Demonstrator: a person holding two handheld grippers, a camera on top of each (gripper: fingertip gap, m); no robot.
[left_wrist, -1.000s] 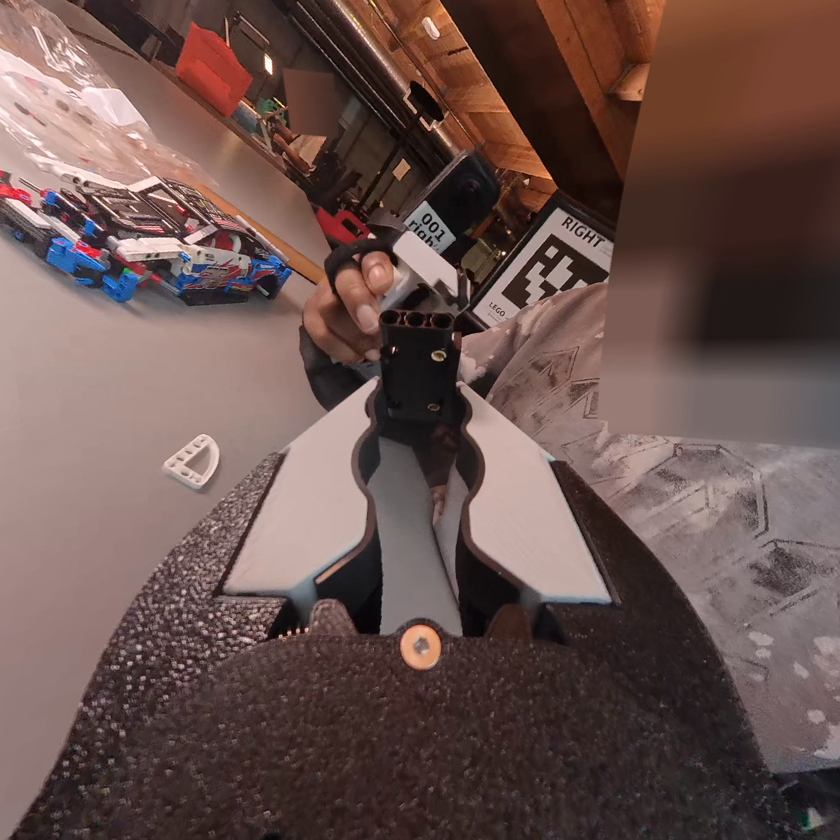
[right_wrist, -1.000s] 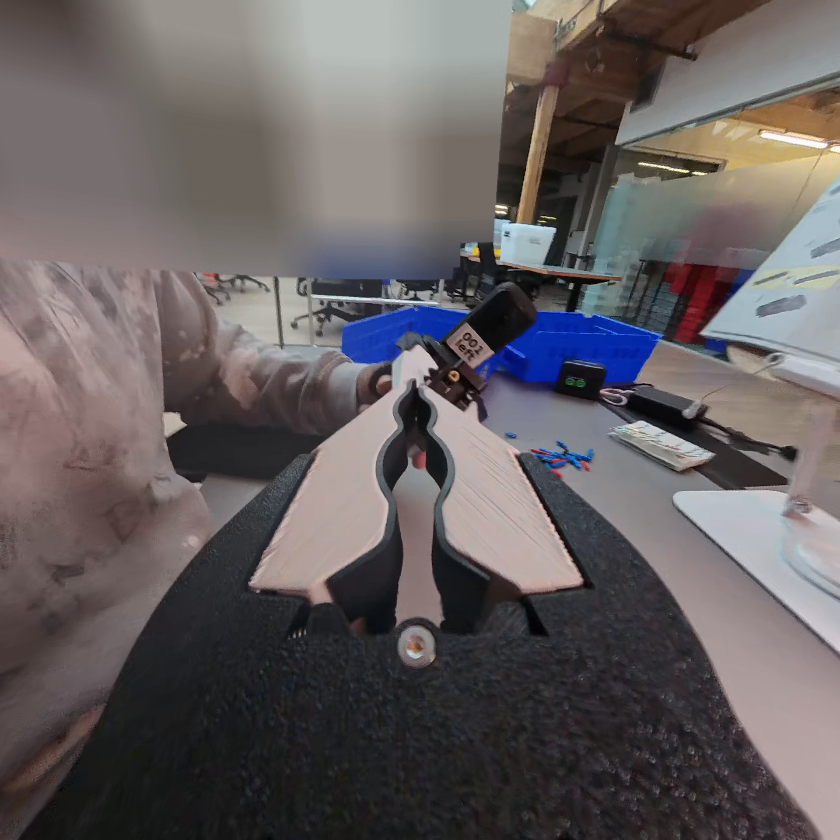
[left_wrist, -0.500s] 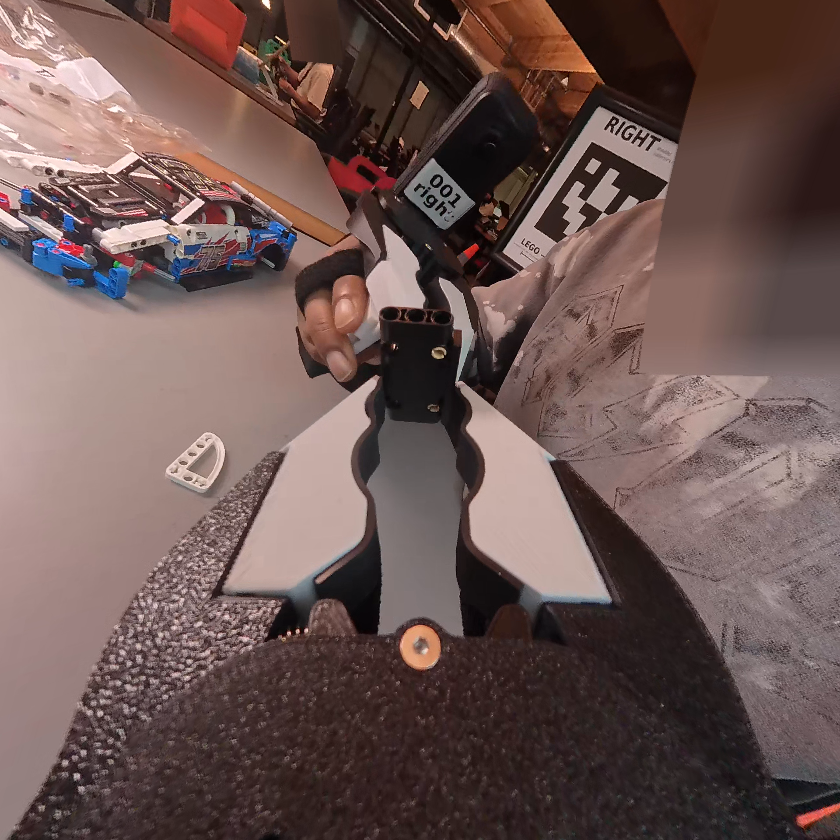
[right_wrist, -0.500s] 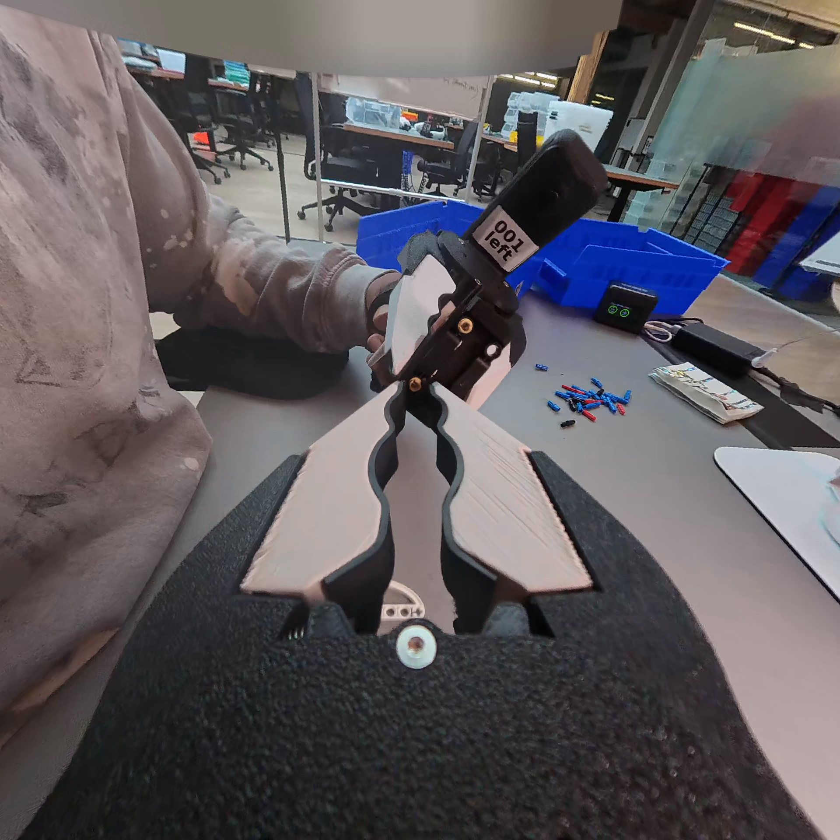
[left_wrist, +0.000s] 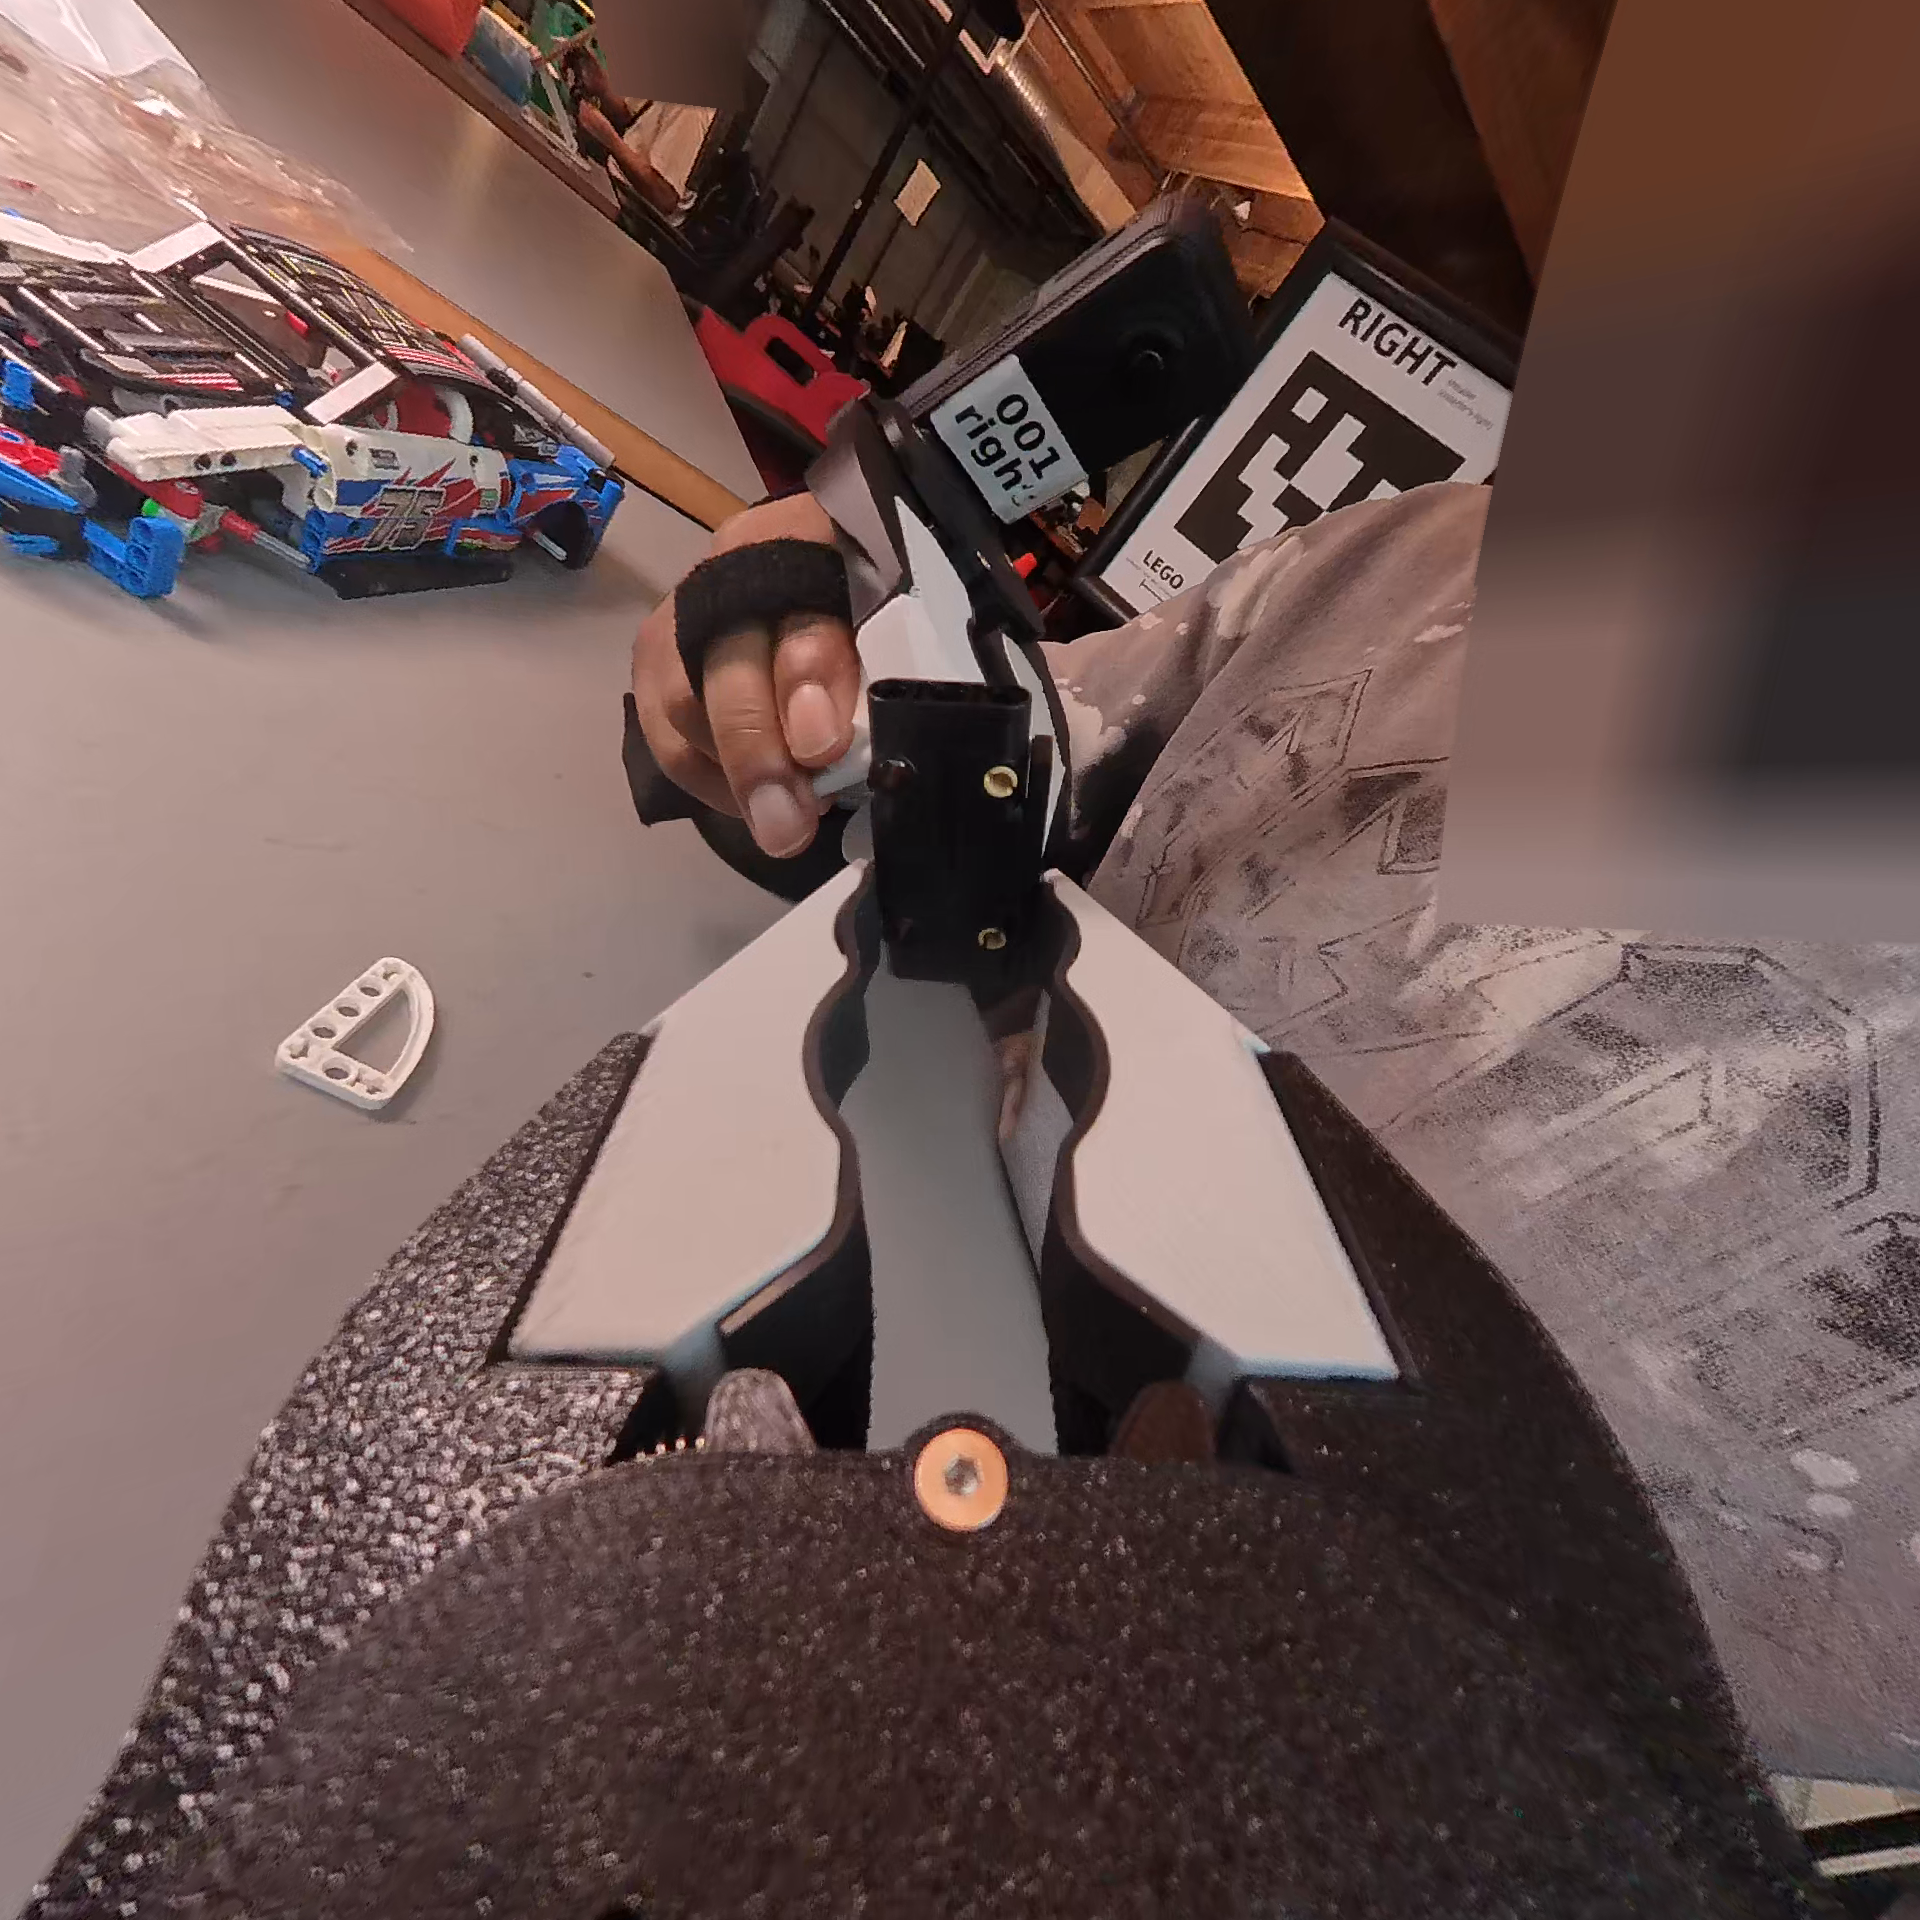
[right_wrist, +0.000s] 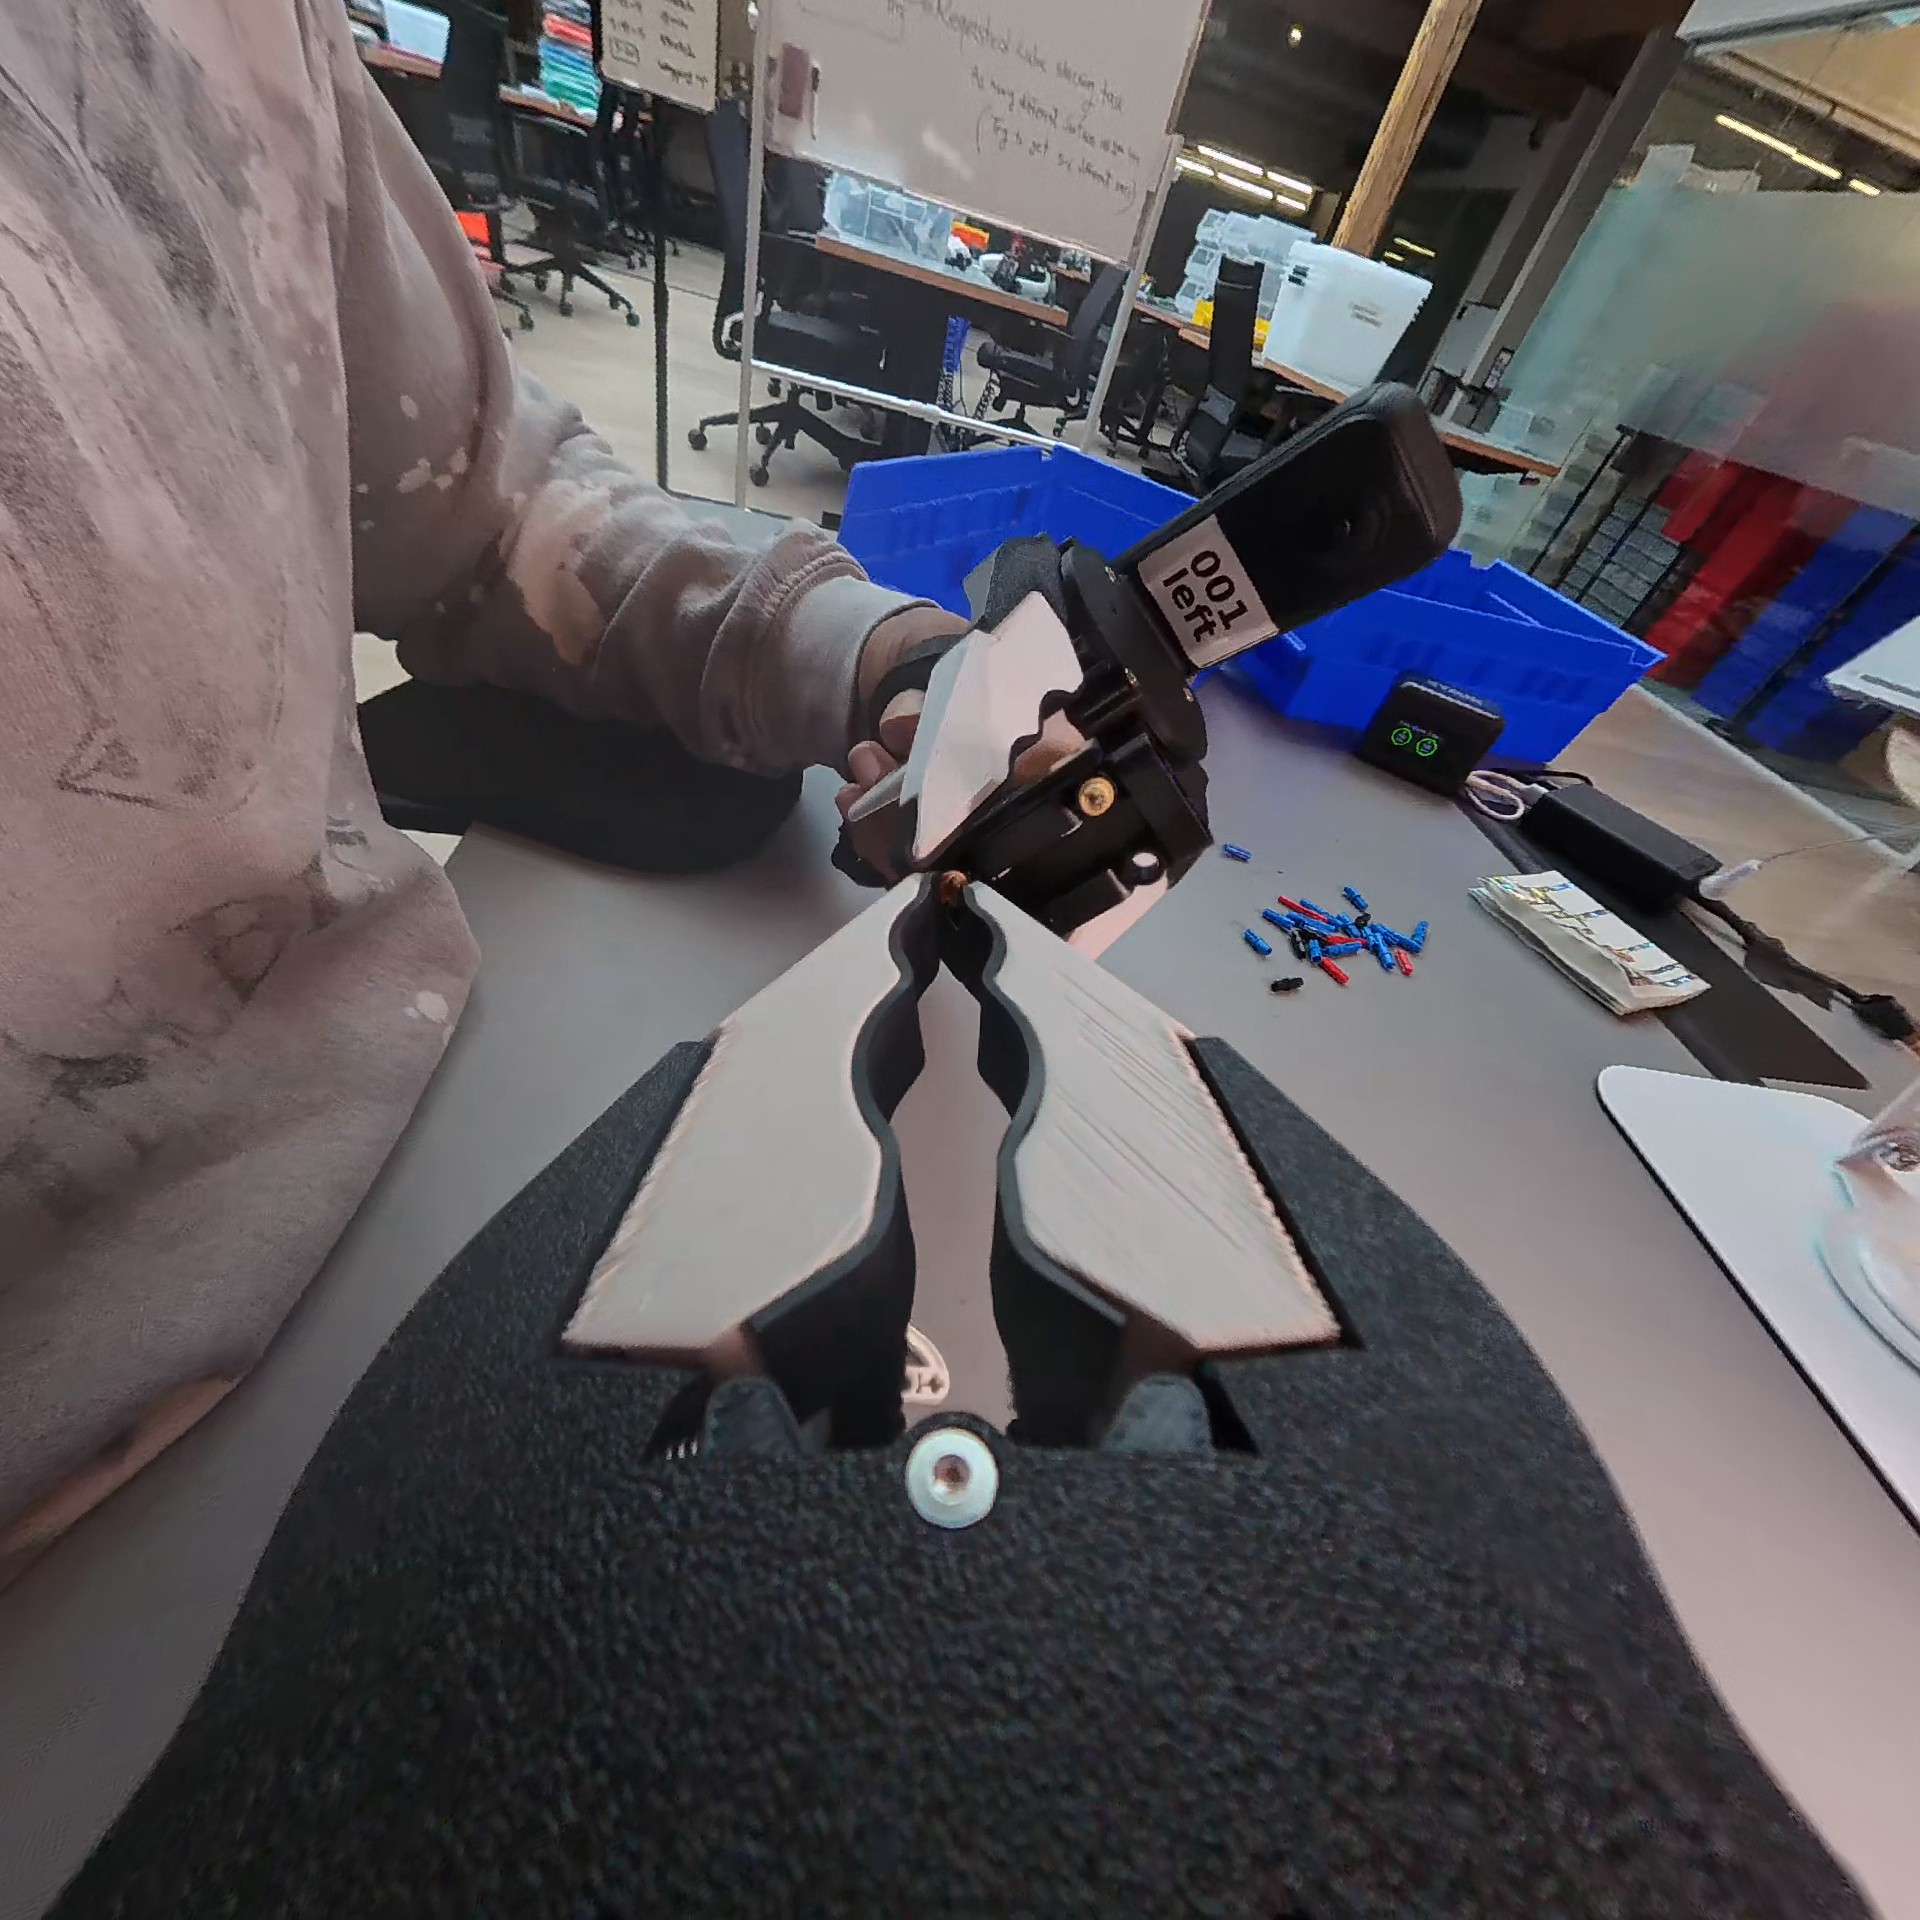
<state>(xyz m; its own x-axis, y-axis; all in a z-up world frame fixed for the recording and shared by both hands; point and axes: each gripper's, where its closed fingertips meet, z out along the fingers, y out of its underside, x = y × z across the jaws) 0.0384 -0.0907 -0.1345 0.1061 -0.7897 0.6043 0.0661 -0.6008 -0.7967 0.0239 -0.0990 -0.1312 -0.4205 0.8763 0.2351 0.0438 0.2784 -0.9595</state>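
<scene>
left gripper (left_wrist: 956, 935) clamped narrow on a black block (left_wrist: 951, 821), held up off the table (left_wrist: 260, 779), block upright between the tips

right gripper (right_wrist: 951, 899) facing it, jaws almost closed, tips right at a small brass pin on the block's lower edge; can't tell if they pinch it or only touch

vs half a second ago: block tipped a little, so its top holes no longer face the left camera; right gripper has dropped lower against the block, hand (left_wrist: 743, 727) closer beside it; tips stay at the same pin

white curved piece (left_wrist: 358, 1034) lies loose on the table left of the grippers, brick-built toy car (left_wrist: 312, 457) further back, unmoved

heap of small blue and red pins (right_wrist: 1335, 935) well to the right, folded booklet (right_wrist: 1584, 940) beyond it, blue bins (right_wrist: 1039, 520) behind
</scene>
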